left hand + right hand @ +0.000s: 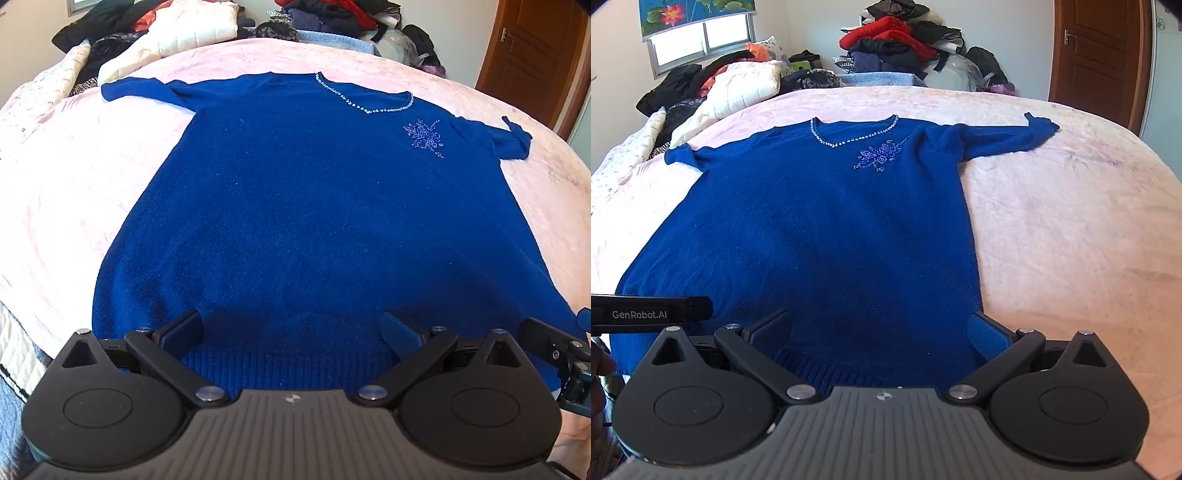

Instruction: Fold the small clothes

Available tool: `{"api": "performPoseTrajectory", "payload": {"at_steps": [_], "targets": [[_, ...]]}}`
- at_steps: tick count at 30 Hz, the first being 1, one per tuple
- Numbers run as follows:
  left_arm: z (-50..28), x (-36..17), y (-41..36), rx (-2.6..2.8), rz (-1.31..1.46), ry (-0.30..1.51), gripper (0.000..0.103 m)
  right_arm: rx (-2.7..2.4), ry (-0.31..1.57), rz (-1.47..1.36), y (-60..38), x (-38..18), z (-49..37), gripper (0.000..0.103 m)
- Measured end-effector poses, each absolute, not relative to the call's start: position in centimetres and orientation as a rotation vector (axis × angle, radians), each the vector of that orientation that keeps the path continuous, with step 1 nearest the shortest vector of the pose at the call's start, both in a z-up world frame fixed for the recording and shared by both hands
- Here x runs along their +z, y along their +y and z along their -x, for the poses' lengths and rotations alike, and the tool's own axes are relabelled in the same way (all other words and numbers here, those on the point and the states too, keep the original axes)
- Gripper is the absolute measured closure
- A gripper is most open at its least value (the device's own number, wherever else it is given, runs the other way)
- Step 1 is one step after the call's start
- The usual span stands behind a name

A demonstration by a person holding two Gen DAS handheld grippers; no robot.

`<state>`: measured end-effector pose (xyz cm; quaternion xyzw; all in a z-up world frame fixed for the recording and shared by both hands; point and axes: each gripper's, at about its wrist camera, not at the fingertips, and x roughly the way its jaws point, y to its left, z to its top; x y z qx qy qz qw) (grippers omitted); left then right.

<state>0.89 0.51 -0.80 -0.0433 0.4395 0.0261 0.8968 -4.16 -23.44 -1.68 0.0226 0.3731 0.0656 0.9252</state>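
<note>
A royal blue knit sweater (314,206) with a beaded neckline and a beaded flower lies flat, front up, on the pink bedspread (74,192); both sleeves are spread out sideways. It also shows in the right wrist view (820,229). My left gripper (293,328) is open, its jaws wide apart over the ribbed hem near the sweater's left half. My right gripper (882,330) is open over the hem near the sweater's right corner. Each gripper shows at the edge of the other's view: the right one (561,350), the left one (646,314).
Piles of clothes and a white quilted jacket (738,88) lie at the bed's far end. A brown wooden door (1097,55) stands at the far right, a window (701,40) at the far left. The pink bedspread (1071,221) lies bare to the sweater's right.
</note>
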Motion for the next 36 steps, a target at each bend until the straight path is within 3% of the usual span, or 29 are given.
{"api": "performPoseTrajectory", "payload": {"at_steps": [36], "targets": [[-5.3, -2.0, 1.1, 0.122, 0.054, 0.942, 0.0, 0.171, 0.765, -0.06, -23.2, -2.1, -0.4, 0.0]]}}
